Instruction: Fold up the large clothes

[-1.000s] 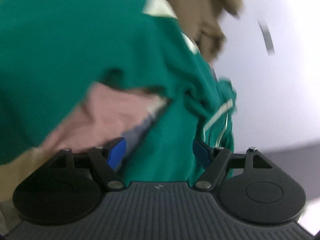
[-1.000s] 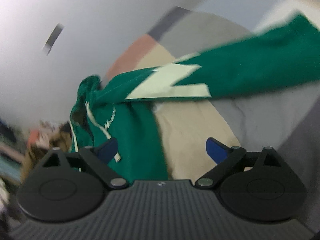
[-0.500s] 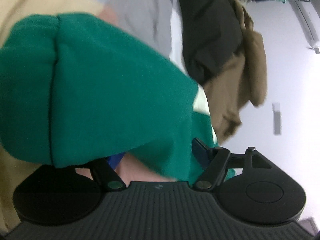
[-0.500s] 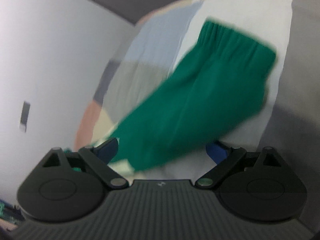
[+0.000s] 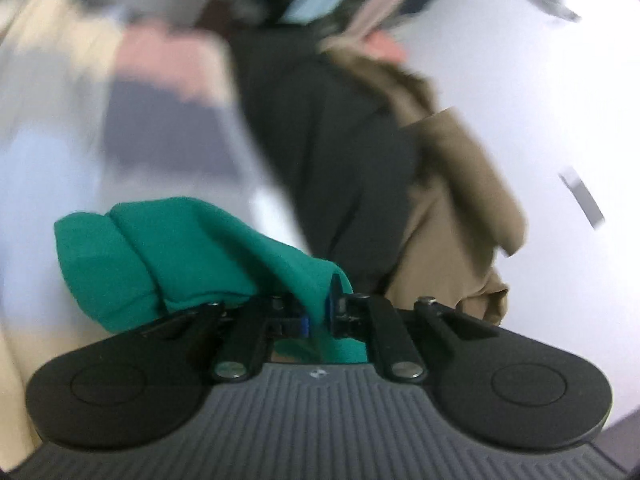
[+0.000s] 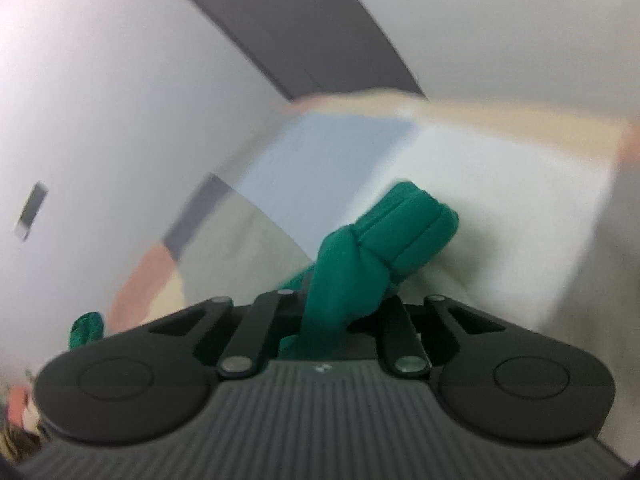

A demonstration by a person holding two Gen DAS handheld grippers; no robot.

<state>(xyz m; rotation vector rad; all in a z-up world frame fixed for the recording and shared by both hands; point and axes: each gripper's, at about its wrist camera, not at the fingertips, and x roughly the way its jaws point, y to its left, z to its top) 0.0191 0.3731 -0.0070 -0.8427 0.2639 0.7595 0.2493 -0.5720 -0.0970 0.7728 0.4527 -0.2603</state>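
Observation:
The green sweatshirt (image 5: 160, 256) is bunched in front of my left gripper (image 5: 318, 314). Its jaws are closing, and the blue pads (image 5: 332, 300) pinch a fold of the green cloth between them. In the right wrist view a green sleeve with a ribbed cuff (image 6: 404, 232) sticks up out of my right gripper (image 6: 326, 316). Those jaws are closing too, clamped around the sleeve, and the cloth hides the fingertips. Another bit of green fabric (image 6: 86, 328) shows at the lower left. Both views are blurred.
A dark garment (image 5: 320, 140) and a tan one (image 5: 452, 200) hang beyond the left gripper against a white wall (image 5: 540, 80). Under the sleeve lies a patchwork bed cover (image 6: 500, 208) in white, blue, grey and pink. A wall plate (image 6: 32, 210) is on the left.
Both grippers went from wide open to clamped on green cloth. The left one rose and swung toward the hanging clothes. The right one swept sideways along the sleeve to its cuff end.

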